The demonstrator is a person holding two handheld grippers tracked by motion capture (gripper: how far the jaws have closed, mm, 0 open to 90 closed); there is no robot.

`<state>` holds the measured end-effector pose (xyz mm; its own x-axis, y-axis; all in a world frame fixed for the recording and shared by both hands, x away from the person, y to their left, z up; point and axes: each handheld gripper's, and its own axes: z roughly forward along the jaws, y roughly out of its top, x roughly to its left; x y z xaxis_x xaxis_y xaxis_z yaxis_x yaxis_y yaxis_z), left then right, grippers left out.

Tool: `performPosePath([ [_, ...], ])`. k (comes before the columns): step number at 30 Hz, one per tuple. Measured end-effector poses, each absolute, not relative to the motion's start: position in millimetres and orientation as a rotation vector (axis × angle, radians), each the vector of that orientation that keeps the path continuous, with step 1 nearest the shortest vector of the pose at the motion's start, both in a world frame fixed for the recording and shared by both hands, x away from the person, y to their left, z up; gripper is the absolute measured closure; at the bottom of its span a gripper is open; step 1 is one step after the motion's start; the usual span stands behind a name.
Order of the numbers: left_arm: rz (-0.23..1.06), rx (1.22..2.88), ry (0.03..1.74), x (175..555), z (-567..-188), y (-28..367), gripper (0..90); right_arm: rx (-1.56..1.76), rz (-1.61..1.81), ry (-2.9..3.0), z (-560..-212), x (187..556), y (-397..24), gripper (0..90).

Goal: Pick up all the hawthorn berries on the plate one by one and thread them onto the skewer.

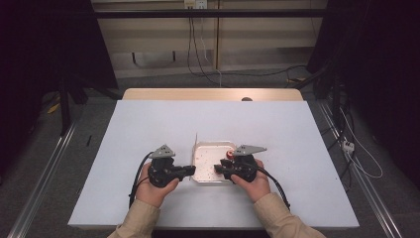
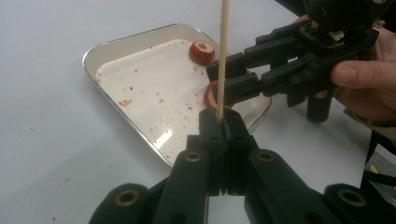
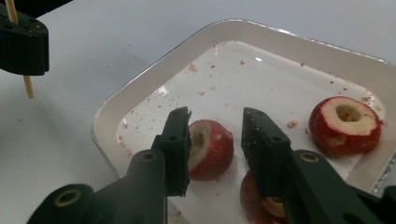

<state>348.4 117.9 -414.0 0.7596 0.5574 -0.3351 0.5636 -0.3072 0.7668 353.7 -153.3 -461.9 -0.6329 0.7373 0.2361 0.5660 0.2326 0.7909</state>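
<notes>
High view: white surface (image 1: 148, 129), metal tray (image 1: 213, 146) near its front. Left gripper (image 1: 190, 170) at the tray's left edge, right gripper (image 1: 218, 169) over the tray.

Left gripper view: jaws clamped tight on an upright wooden skewer (image 2: 223, 56). A red fruit piece (image 2: 202, 52) lies at the tray's far corner.

Right gripper view: jaws apart, astride a cored fruit piece (image 3: 210, 149) on the tray floor; left pad touching it, right pad clear. Two more pieces lie nearby, one below, one right.

Bare table (image 1: 148, 124) all round the tray (image 1: 214, 145), upright skewer (image 2: 223, 56) (left gripper (image 2: 223, 122)) barring its left edge
</notes>
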Motion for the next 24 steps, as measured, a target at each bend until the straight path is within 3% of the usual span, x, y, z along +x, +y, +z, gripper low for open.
performPosePath([
  [10,-0.007,1.974,0.846,348.6,-413.6,117.9,89.0,1.271,1.369,2.334,-464.4,354.0,-152.4,65.8],
  [15,-0.012,1.968,0.847,348.2,-413.8,117.2,89.0,1.279,1.382,2.352,-466.1,352.9,-151.0,71.9],
  [24,-0.021,1.975,0.841,347.7,-413.3,116.3,89.1,1.354,1.467,2.315,-462.4,351.1,-152.2,72.5],
])
